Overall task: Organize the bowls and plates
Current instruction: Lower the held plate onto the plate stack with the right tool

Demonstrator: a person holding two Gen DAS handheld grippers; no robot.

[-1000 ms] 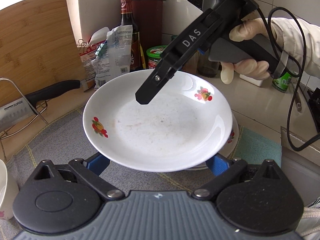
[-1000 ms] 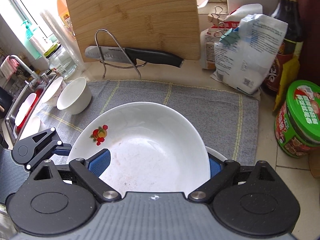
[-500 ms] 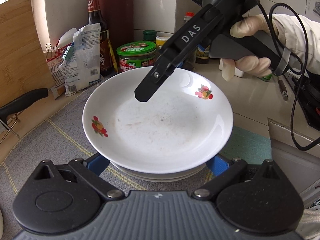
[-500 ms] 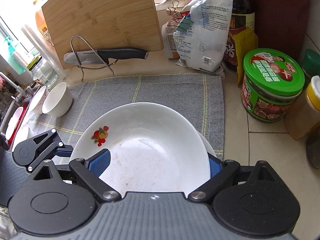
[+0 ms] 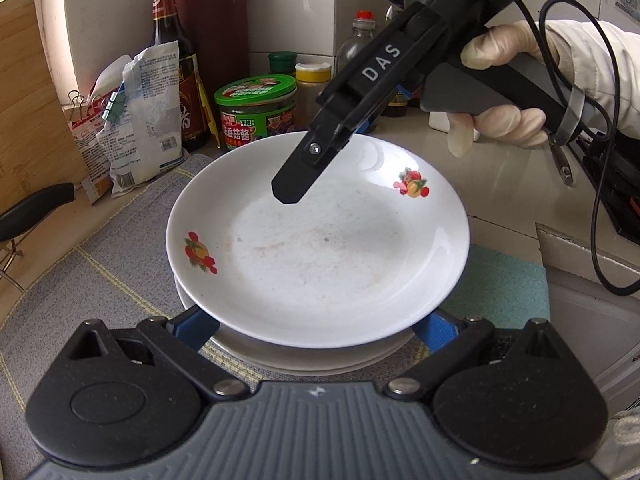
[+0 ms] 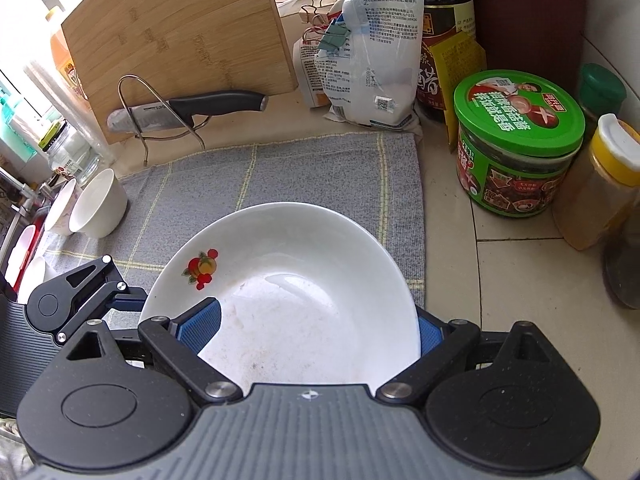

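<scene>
A white plate [image 5: 320, 248] with fruit prints hangs over a stack of white plates [image 5: 304, 356] on the grey cloth [image 5: 120, 280]. My left gripper [image 5: 314, 320] reaches under its near rim. The blue pads sit against the underside on both sides, their tips hidden. My right gripper [image 6: 316, 328] holds the same plate [image 6: 296, 280] at a slant, with one pad on the inner face and the other behind the rim. Its upper finger [image 5: 296, 176] shows over the far side in the left wrist view. The left gripper's body [image 6: 80, 304] shows at the plate's left.
A green-lidded jar [image 6: 516, 140], spice bottles and a soy bottle [image 6: 440, 40] crowd the right corner. Behind the cloth stand a clipped bag [image 6: 372, 60], a knife on a wire rack [image 6: 188, 110] and a cutting board [image 6: 176, 32]. White bowls [image 6: 98, 204] sit at the left. A gloved hand [image 5: 500, 80] holds the right gripper.
Both grippers have carried the plate along the counter toward the jars. The plate stack now lies right under it. The board and knife have slid left in both views.
</scene>
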